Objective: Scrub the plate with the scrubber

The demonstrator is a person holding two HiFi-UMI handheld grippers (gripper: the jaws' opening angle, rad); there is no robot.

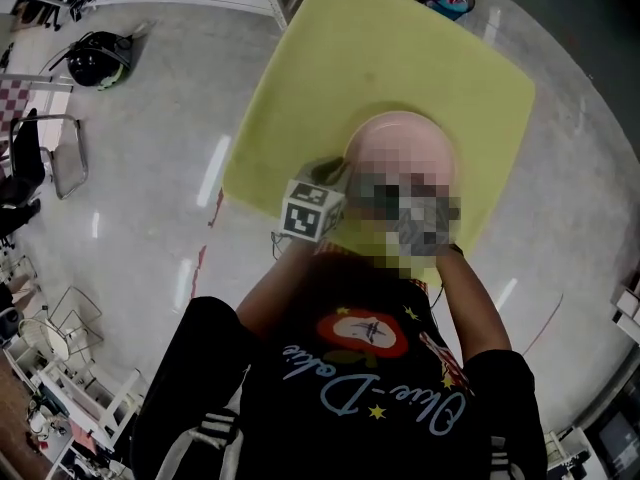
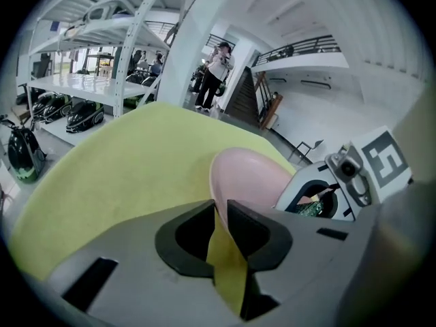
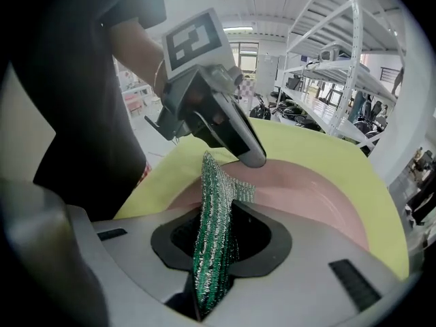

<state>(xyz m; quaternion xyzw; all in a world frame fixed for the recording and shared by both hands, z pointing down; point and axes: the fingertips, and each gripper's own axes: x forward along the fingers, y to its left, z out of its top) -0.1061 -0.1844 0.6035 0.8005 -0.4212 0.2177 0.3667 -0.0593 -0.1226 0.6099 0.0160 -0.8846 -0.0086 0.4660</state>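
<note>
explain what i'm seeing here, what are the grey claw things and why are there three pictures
There is no robot here. A person holds a hand tool, a gripper with two jaws, in each hand. The head view comes from a camera on the person's head, looking down at a yellow table. The other two views come from cameras riding on each gripper. The left gripper is clamped on the rim of a pink plate. The right gripper pinches a green scrubber, its tip over the plate.
</note>
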